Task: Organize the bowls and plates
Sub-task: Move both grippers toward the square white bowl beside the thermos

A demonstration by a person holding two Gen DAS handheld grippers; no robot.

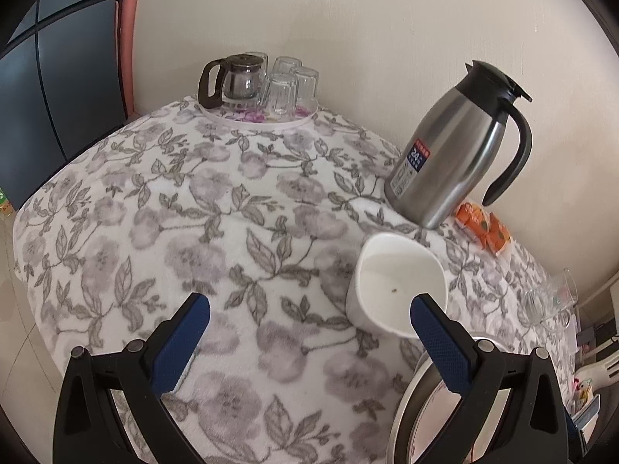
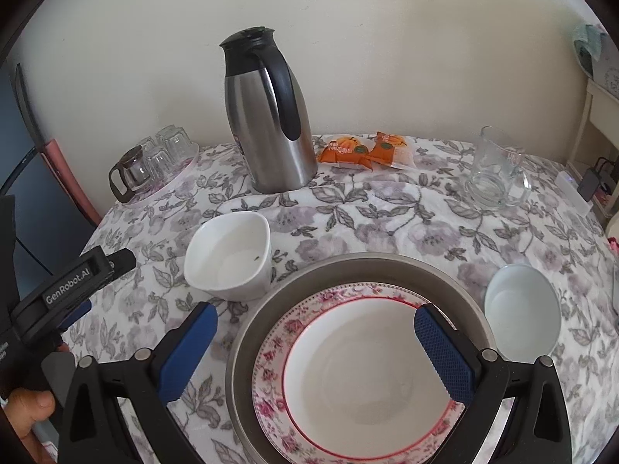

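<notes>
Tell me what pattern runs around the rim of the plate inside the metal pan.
Pink roses on white with a thin red inner line, on the plate; clearest in the right wrist view.

Black hand-held gripper point(image 2: 315, 352), blue textured pads point(image 2: 445, 355).

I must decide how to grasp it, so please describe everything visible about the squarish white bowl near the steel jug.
The white bowl looks like glossy ceramic, with a rounded-square rim and plain sides. It stands upright on the flowered tablecloth, empty except for a small dark speck inside. It sits in front of the steel jug and beside the metal tray, which carries a flowered plate. Whether bowl and tray touch is unclear. The left gripper, jaws open, is near it.
</notes>
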